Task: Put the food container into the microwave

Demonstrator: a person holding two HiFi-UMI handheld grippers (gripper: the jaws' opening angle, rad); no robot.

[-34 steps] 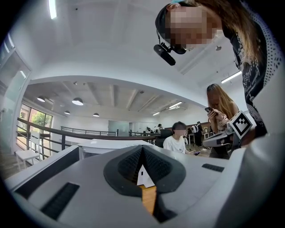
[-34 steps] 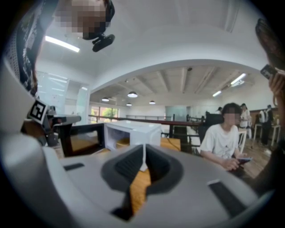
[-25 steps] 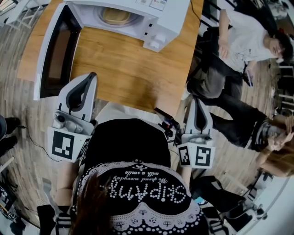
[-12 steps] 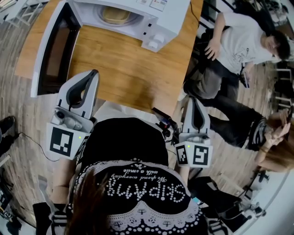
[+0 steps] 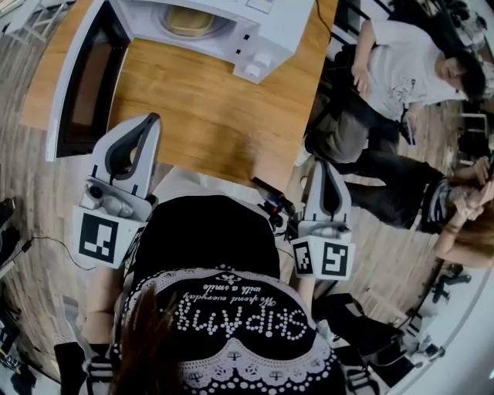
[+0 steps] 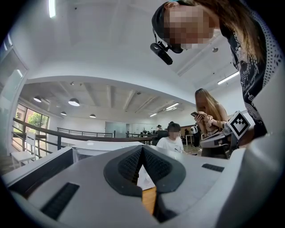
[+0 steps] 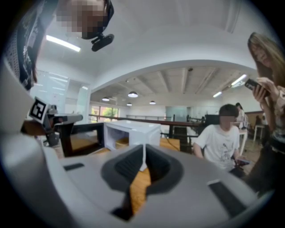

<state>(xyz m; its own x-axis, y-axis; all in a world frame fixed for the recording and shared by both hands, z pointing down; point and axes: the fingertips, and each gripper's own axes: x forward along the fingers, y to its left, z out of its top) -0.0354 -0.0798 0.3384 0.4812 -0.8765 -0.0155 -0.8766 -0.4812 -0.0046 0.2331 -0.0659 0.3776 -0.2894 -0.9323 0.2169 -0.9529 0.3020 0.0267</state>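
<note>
The white microwave [image 5: 266, 27] stands at the far end of the wooden table [image 5: 208, 108], its door [image 5: 81, 85] swung wide open to the left. A tan food container [image 5: 187, 19] sits inside the cavity on the turntable. My left gripper [image 5: 150, 117] hovers over the table's near left edge, shut with nothing between its jaws, well short of the microwave. My right gripper [image 5: 320, 163] hangs off the table's near right corner, also shut and empty. In the right gripper view the microwave [image 7: 133, 130] and its dark door [image 7: 82, 136] lie ahead beyond the closed jaws [image 7: 143, 147].
A person in a white shirt [image 5: 401, 69] sits just right of the table. Another person [image 5: 463, 224] stands further right holding a phone. The open door overhangs the table's left side. Wood floor surrounds the table.
The head view has drifted, so the microwave sits a little higher in the frame. Both grippers stay shut and empty in about the same places. The seated person shifted an arm.
</note>
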